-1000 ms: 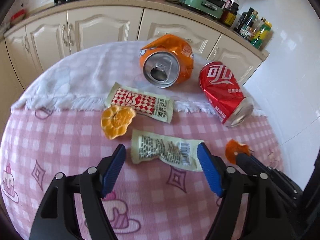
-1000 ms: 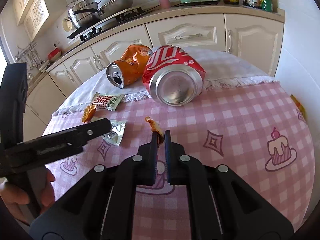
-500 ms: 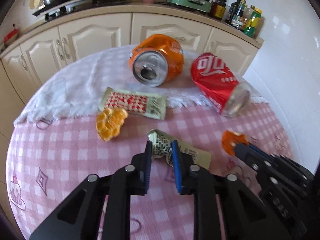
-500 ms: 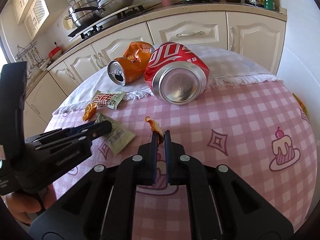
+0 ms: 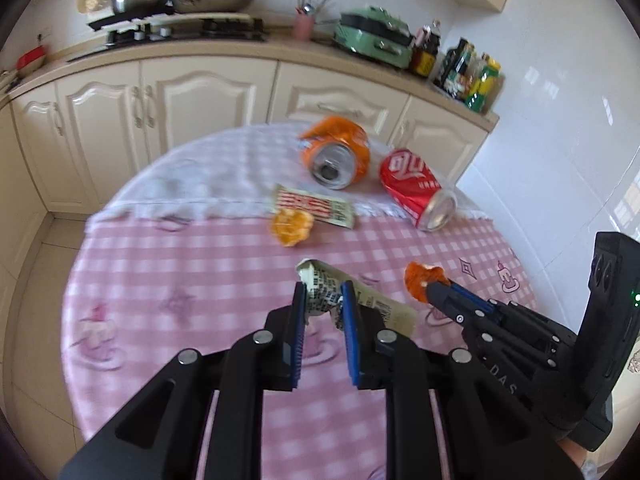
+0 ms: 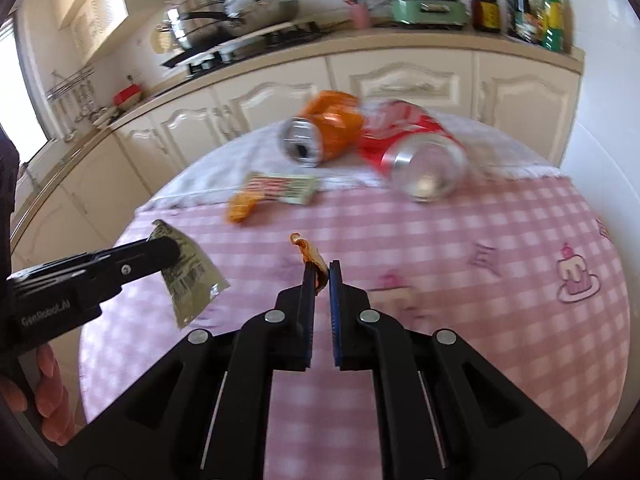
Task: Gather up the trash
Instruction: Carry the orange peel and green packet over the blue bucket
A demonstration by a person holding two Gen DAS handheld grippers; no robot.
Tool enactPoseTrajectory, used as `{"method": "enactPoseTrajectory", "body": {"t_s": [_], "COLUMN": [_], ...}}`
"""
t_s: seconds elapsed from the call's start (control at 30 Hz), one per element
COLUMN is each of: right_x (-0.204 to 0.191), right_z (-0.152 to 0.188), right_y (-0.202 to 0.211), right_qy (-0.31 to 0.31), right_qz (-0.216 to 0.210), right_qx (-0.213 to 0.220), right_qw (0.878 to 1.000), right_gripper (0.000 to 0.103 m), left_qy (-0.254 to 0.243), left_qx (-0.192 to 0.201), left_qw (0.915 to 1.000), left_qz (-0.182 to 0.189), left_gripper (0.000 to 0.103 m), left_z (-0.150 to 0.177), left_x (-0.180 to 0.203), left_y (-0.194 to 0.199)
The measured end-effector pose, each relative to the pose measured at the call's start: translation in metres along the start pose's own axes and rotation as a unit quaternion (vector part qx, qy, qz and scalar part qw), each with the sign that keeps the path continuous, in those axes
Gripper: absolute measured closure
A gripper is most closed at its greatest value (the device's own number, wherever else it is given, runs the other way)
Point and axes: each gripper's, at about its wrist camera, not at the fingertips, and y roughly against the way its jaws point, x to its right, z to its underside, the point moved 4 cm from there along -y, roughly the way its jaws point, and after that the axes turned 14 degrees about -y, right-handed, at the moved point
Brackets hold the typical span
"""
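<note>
Left wrist view: my left gripper (image 5: 323, 294) jaws have just been closing; they now pinch the printed wrapper (image 5: 332, 292), lifted clear of the counter (image 5: 180, 264), nearer me than the red can (image 5: 416, 188).
Right wrist view: my right gripper (image 6: 321, 272) jaws are clamped on the orange peel scrap (image 6: 308, 252), raised too.
Meaning: both go to the bin next; red can, orange can (image 6: 320, 130), striped wrapper (image 6: 286, 186) remain.
</note>
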Motion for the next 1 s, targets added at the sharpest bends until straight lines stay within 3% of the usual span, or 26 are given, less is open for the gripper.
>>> {"method": "enactPoseTrajectory", "body": {"t_s": [0.17, 0.23, 0.43, 0.57, 0.77, 1.0], "right_x": [-0.068, -0.097, -0.209, -0.275, -0.339, -0.364], "right_z": [0.013, 0.020, 0.064, 0.105, 0.173, 0.212], "right_y": [0.013, 0.015, 0.009, -0.015, -0.073, -0.135], "right_qy": [0.035, 0.053, 0.119, 0.157, 0.198, 0.207], "right_qz": [-0.037, -0.054, -0.120, -0.153, -0.165, -0.143], "right_qx": [0.002, 0.001, -0.023, -0.061, -0.138, -0.187], "right_qw": [0.999, 0.997, 0.985, 0.974, 0.956, 0.950], "right_gripper": [0.096, 0.096, 0.096, 0.096, 0.096, 0.096], "left_qy": [0.035, 0.042, 0.088, 0.127, 0.199, 0.255], "left_qx": [0.020, 0.032, 0.060, 0.053, 0.013, -0.035], "left_qw": [0.9992, 0.9984, 0.9895, 0.9800, 0.9601, 0.9485], "left_qz": [0.000, -0.017, -0.098, -0.144, -0.196, -0.185], "left_gripper": [0.087, 0.087, 0.087, 0.087, 0.087, 0.087], "left_z": [0.023, 0.032, 0.083, 0.124, 0.194, 0.248], "left_x": [-0.046, -0.065, -0.152, -0.211, -0.291, -0.343], "left_y": [0.047, 0.069, 0.142, 0.171, 0.176, 0.141]}}
